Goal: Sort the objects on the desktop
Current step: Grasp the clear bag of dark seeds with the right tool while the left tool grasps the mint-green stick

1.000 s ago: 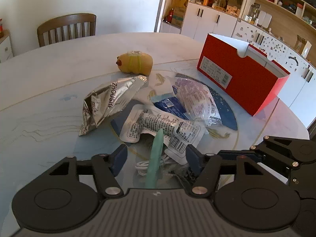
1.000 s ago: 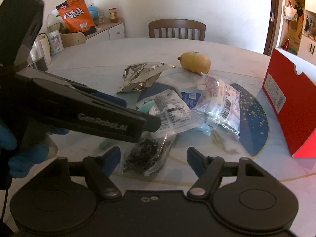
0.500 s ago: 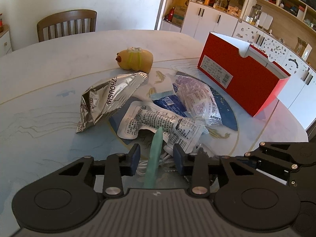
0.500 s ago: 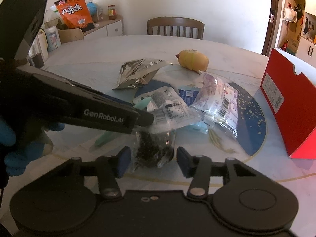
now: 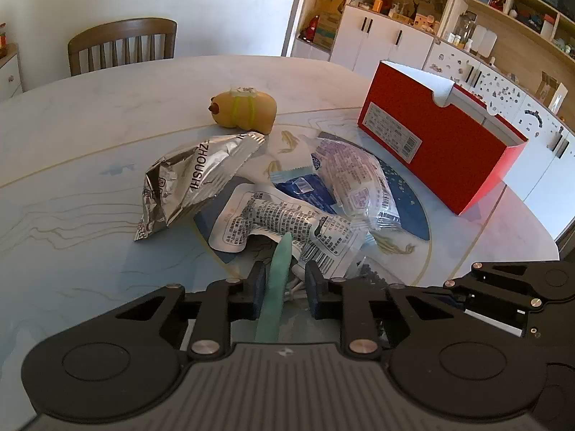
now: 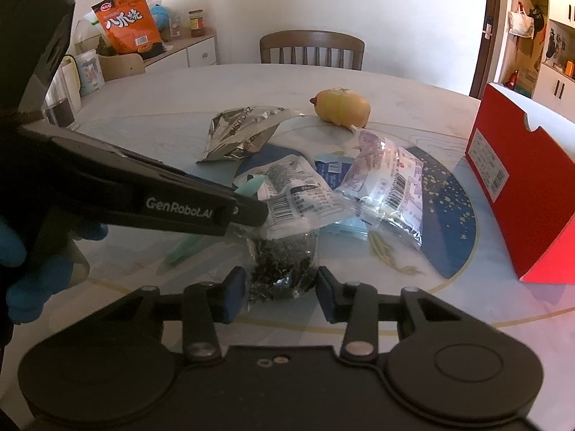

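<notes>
A pile of packets lies on the round table [image 5: 72, 136]: a silver foil bag [image 5: 194, 179], a white printed pouch [image 5: 284, 219], a blue sachet [image 5: 305, 190], a clear purple-printed bag [image 5: 355, 176] and a yellow plush toy [image 5: 244, 109]. My left gripper [image 5: 285, 287] has narrowed around a pale green strip [image 5: 276, 287], with a white cable beside it; a gap still shows on the right. My right gripper [image 6: 280, 292] has its jaws close on either side of a clear bag of dark bits [image 6: 280, 265], with small gaps.
A red open box [image 5: 438, 143] stands at the right of the pile. A wooden chair [image 5: 122, 45] is at the far side. A side cabinet with an orange snack bag [image 6: 127, 21] is at the far left. The left gripper's body [image 6: 143, 201] crosses the right wrist view.
Both grippers have closed in from wide open: the left around the green strip, the right around the bag of dark bits. Both moved forward toward the pile.
</notes>
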Demonstrator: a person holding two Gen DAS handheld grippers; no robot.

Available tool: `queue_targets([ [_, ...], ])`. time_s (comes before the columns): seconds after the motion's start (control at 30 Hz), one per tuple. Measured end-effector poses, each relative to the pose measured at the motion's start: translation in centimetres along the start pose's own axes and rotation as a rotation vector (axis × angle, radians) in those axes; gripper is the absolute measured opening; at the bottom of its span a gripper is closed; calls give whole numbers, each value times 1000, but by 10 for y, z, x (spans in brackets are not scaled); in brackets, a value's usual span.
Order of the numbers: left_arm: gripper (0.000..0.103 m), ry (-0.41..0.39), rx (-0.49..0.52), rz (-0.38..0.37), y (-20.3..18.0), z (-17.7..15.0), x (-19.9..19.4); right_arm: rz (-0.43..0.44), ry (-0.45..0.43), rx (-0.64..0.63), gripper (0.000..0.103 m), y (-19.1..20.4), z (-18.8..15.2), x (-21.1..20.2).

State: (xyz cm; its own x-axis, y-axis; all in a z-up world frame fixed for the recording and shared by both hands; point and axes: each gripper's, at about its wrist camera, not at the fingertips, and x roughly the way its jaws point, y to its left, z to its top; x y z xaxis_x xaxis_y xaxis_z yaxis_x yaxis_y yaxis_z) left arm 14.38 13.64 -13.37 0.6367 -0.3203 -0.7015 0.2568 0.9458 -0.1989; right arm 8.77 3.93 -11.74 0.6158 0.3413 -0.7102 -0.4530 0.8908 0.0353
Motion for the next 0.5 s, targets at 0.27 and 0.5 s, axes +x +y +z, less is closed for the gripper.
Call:
queue_targets([
  [0.27, 13, 1, -14, 9, 2, -1, -2, -3, -5, 9, 37, -2, -2, -5],
  [0.5, 10, -6, -28, 22, 3, -2, -11, -12, -21, 17, 35, -4, 0, -15],
])
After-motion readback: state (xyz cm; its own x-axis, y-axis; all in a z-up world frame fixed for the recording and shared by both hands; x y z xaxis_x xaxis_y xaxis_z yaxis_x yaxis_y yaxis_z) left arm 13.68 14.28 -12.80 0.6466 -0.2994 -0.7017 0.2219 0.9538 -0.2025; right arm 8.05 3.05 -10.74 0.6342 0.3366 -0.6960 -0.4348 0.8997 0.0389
